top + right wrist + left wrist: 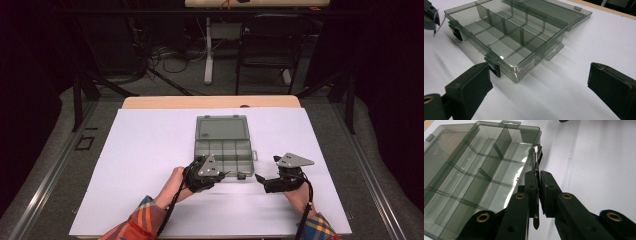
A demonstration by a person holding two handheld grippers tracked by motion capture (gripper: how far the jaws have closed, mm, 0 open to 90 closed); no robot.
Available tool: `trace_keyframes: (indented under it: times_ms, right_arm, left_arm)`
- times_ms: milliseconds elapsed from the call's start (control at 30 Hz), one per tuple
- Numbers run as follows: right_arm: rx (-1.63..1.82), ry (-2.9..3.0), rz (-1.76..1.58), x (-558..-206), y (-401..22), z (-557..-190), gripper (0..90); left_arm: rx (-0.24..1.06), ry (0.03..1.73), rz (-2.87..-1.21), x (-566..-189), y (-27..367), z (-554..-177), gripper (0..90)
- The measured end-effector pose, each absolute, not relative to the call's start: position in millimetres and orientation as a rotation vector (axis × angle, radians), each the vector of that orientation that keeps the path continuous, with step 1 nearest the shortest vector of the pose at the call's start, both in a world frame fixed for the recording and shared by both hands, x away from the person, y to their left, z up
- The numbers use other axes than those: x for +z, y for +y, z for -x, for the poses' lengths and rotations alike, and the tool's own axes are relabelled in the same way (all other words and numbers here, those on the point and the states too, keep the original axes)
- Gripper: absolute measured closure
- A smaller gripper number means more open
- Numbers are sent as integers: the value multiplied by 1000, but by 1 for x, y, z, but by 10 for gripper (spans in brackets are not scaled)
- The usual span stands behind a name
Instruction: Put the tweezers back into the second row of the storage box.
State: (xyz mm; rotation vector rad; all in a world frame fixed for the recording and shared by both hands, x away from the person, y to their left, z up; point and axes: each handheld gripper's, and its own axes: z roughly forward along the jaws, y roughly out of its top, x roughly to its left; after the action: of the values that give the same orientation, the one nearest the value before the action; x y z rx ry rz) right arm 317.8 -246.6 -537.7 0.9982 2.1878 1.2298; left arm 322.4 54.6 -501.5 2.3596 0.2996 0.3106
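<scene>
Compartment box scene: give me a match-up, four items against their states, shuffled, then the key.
Items:
1. left gripper
2. right gripper
3. compartment box
4. thin metal strip

States:
A. lid swung open, compartments empty
B. jaws wide apart, nothing between them
C. pinched upright at the box's near edge
D. jaws closed on a thin piece

Pairs: 1-D, 2-B, 3-A, 4-C
</scene>
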Motion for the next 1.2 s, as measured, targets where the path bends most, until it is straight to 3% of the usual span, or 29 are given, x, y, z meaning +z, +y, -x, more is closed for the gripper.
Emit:
trace_keyframes:
  times_ms: [1200]
  right_arm:
    - [1231, 2154, -1003, -535, -249, -317, 37]
  left_arm:
    - [456, 308, -2285, -481, 66, -337, 846]
